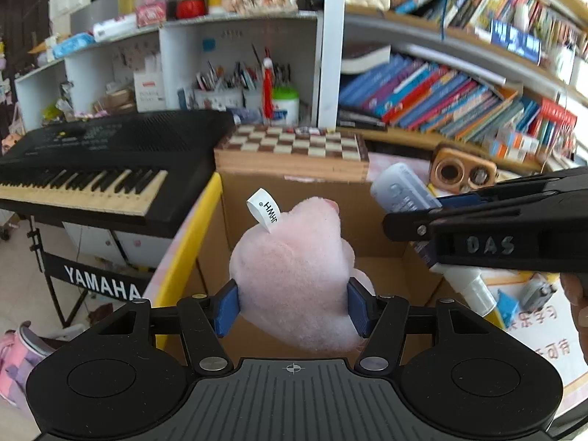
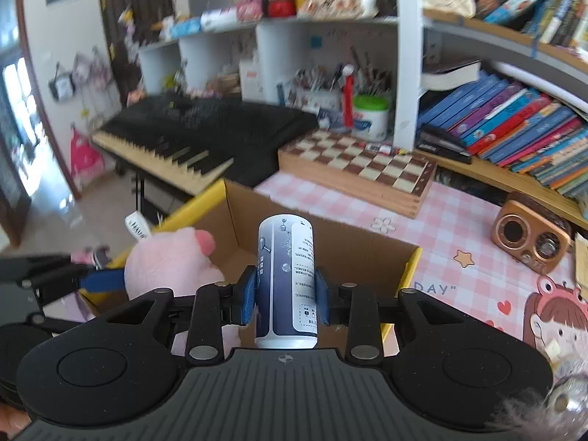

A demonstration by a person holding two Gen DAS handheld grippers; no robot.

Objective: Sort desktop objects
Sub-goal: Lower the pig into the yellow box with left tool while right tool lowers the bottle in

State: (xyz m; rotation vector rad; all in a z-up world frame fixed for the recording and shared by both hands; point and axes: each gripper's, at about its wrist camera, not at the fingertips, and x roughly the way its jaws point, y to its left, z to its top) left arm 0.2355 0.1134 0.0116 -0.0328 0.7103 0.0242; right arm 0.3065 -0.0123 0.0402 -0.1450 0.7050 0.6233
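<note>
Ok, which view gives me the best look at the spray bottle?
The right wrist view: the spray bottle stands centred and sharp between the right gripper's blue pads, label readable, above the cardboard box. The left wrist view shows it only sideways and blurred, partly hidden behind that gripper.

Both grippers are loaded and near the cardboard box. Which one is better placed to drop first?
Probably left. The left gripper holds the pink plush toy over the open brown cardboard box. The right gripper holds its blue-and-white cylindrical bottle beside it, seemingly nearer the rim.
</note>
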